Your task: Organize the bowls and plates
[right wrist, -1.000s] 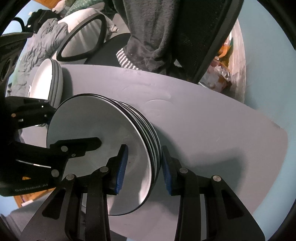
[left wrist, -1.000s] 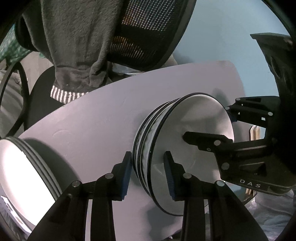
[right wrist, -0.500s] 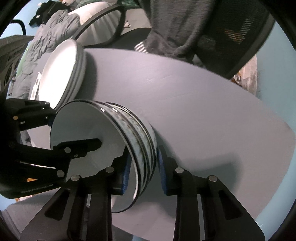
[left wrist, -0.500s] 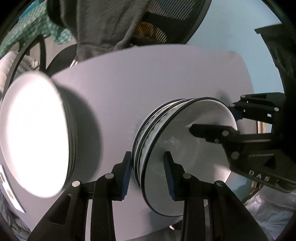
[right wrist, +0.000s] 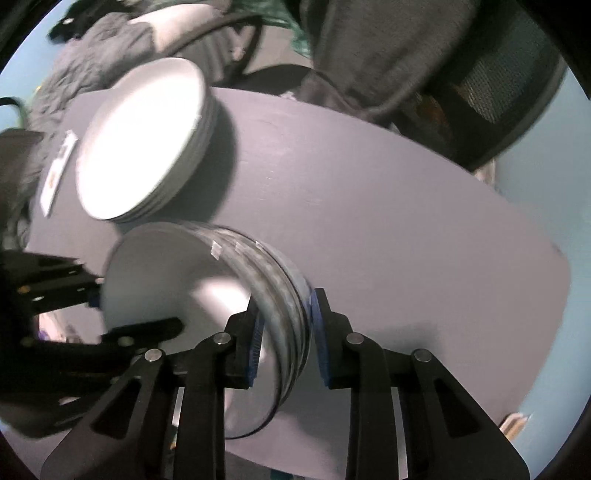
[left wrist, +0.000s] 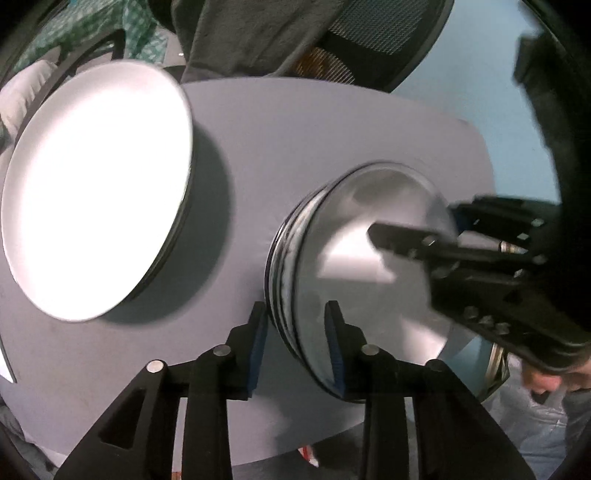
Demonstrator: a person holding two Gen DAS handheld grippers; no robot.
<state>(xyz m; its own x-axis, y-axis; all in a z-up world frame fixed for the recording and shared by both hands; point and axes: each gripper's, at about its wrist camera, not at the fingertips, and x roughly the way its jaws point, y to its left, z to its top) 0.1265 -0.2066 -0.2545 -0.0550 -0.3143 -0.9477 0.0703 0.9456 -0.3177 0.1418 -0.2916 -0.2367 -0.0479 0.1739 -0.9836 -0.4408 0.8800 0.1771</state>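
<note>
A stack of black-rimmed white plates [left wrist: 369, 273] is held off the grey table [left wrist: 332, 129] between both grippers. My left gripper [left wrist: 295, 343] is shut on its near rim. My right gripper [right wrist: 284, 328] is shut on the opposite rim of the same stack [right wrist: 177, 280]. Each gripper shows in the other's view: the right gripper [left wrist: 461, 236] from the left wrist, the left gripper [right wrist: 74, 291] from the right wrist. A second stack of larger white plates [left wrist: 96, 188] rests on the table to the left; it also shows in the right wrist view [right wrist: 144, 136].
An office chair with dark grey clothing draped over it [left wrist: 266, 33] stands behind the table. A small card [right wrist: 59, 166] lies on the table beside the large plates. Bedding and clutter [right wrist: 92, 55] lie beyond the far left edge.
Both grippers have carried the black-rimmed stack up and leftward, toward the larger white plates, which have come much nearer in both views. The grip on the stack is unchanged.
</note>
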